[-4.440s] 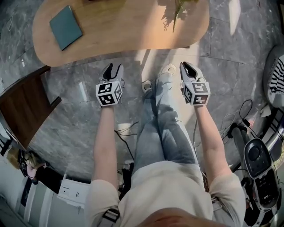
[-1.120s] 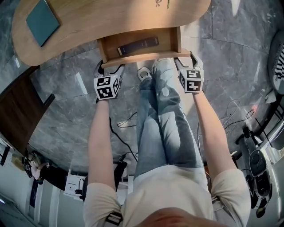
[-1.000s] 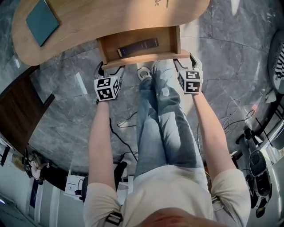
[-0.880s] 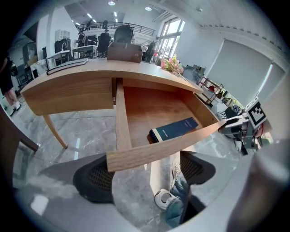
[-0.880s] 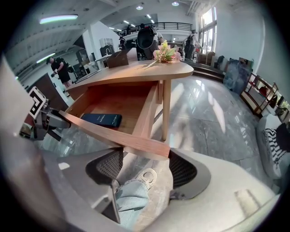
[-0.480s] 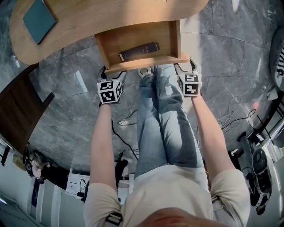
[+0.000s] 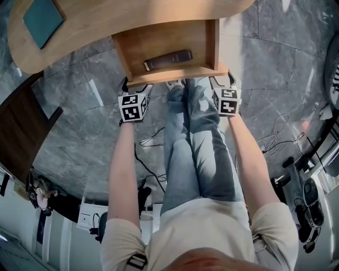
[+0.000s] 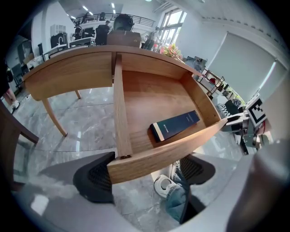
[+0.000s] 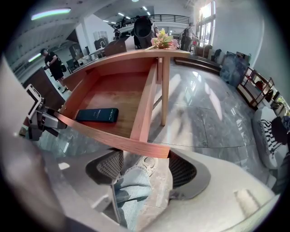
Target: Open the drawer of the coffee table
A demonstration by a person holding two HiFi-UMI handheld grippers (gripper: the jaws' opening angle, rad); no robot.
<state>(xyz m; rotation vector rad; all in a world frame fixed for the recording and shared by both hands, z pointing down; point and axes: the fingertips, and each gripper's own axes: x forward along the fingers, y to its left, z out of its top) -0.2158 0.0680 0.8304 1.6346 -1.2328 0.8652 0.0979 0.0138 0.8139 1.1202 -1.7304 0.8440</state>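
Jaws open, my left gripper (image 7: 135,86) and right gripper (image 7: 221,80) sit under opposite ends of the crosswise drawer (image 7: 175,73) front

**Table, drawer and floor below me**

I look down on a wooden coffee table (image 7: 106,21) at 12 o'clock. A teal book (image 7: 41,15) lies flat on its top toward 10 o'clock. Its drawer (image 7: 159,39) stands out, a slim dark box (image 7: 168,59) lying on its bottom. Grey marble floor (image 7: 79,122) spreads around, with cables (image 7: 271,138) at 3 o'clock.
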